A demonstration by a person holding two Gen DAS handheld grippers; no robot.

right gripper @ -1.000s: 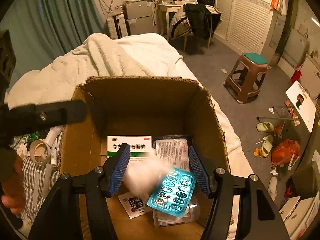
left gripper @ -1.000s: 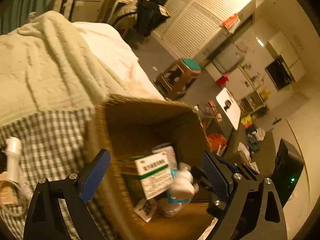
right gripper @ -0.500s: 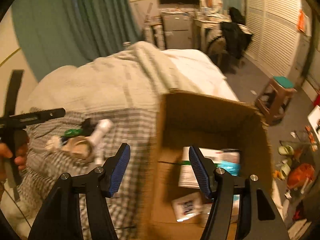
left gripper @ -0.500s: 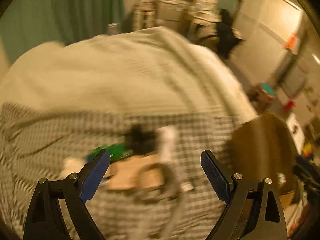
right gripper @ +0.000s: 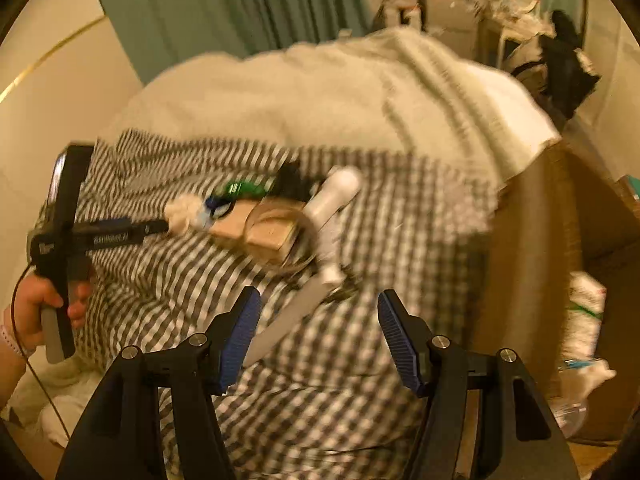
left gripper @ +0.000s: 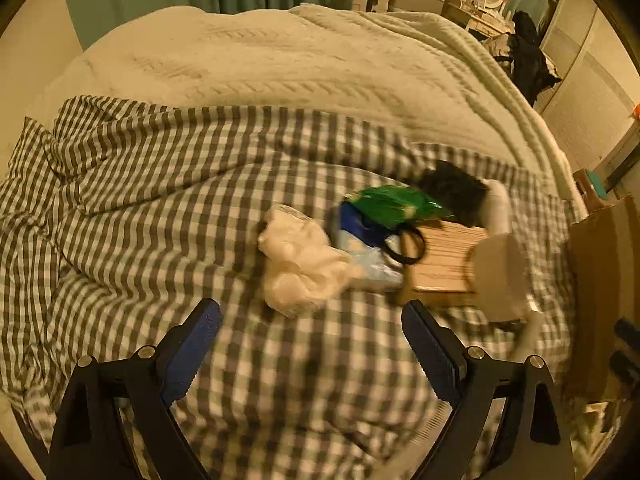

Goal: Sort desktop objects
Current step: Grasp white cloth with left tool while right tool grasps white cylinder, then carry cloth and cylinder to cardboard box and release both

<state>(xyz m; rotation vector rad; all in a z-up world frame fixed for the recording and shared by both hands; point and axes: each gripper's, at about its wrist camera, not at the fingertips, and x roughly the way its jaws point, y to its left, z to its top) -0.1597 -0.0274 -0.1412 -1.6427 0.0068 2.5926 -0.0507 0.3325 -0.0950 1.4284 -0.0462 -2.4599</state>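
A pile of loose things lies on the checked bedspread (left gripper: 160, 208): a crumpled white cloth (left gripper: 300, 264), a green packet (left gripper: 394, 202), a black hair loop (left gripper: 404, 244), a light wooden box (left gripper: 444, 260), a tape roll (left gripper: 500, 276) and a white bottle (left gripper: 498, 208). My left gripper (left gripper: 312, 344) hangs open just in front of the white cloth, holding nothing. In the right wrist view my right gripper (right gripper: 318, 332) is open and empty above a flat pale blade-like strip (right gripper: 288, 320), near the white bottle (right gripper: 332, 200) and tape roll (right gripper: 280, 236). The left gripper (right gripper: 160, 225) shows there side-on by the cloth.
An open cardboard box (right gripper: 532, 240) stands against the bed on the right, with medicine packets (right gripper: 584, 304) inside. A cream blanket (left gripper: 300, 56) covers the far half of the bed. A hand (right gripper: 36, 304) holds the left gripper's handle. Green curtains and furniture stand behind.
Both grippers have swung left, away from over the cardboard box, to the pile on the checked bedspread. Both stayed open and empty.
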